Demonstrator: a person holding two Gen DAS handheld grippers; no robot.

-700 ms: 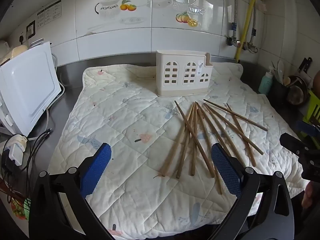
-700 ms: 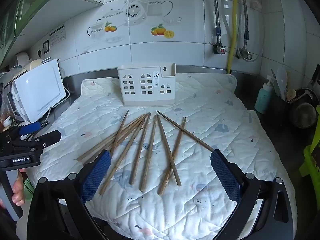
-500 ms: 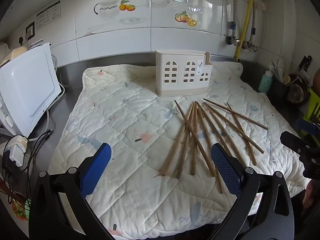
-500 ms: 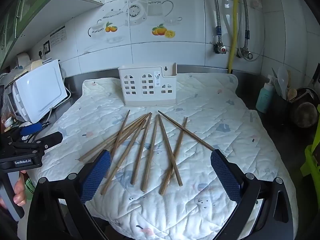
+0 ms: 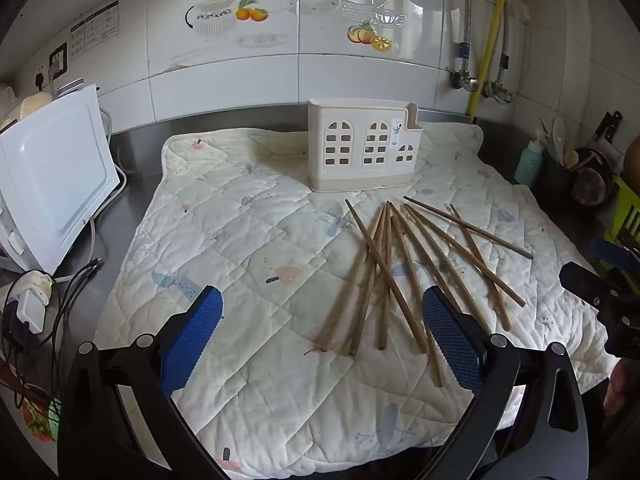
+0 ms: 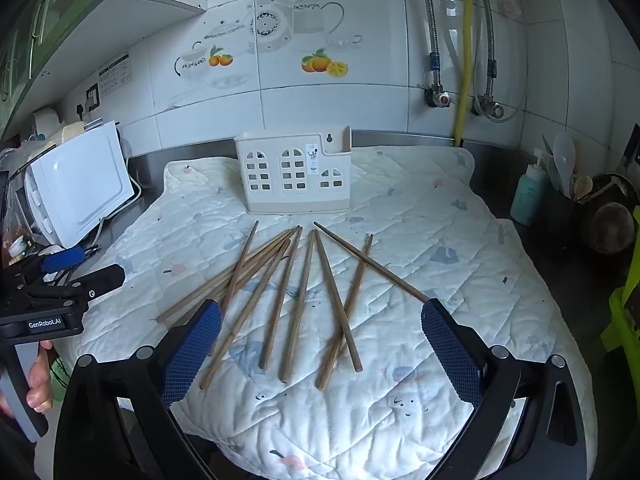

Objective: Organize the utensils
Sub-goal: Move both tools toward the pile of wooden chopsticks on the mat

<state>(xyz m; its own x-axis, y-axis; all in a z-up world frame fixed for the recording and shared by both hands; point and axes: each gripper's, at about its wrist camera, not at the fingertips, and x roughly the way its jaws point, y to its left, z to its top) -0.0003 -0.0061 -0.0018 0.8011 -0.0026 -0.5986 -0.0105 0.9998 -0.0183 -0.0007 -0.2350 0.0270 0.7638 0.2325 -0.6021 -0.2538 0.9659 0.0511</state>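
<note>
Both our left gripper (image 5: 320,340) and right gripper (image 6: 320,344) hover spread wide, chopsticks (image 6: 298,300) fanned just ahead, holder (image 6: 294,174) beyond

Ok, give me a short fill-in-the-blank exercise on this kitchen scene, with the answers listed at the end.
1. The wooden chopsticks lie loose on the quilted ____.
2. The cream utensil holder stands ____ on the mat, behind the chopsticks.
3. Both the left tongs and the right tongs are ____ and hold nothing.
4. The pipe running up the tiled wall is ____ in colour.

Answers: mat; upright; open; yellow
</note>
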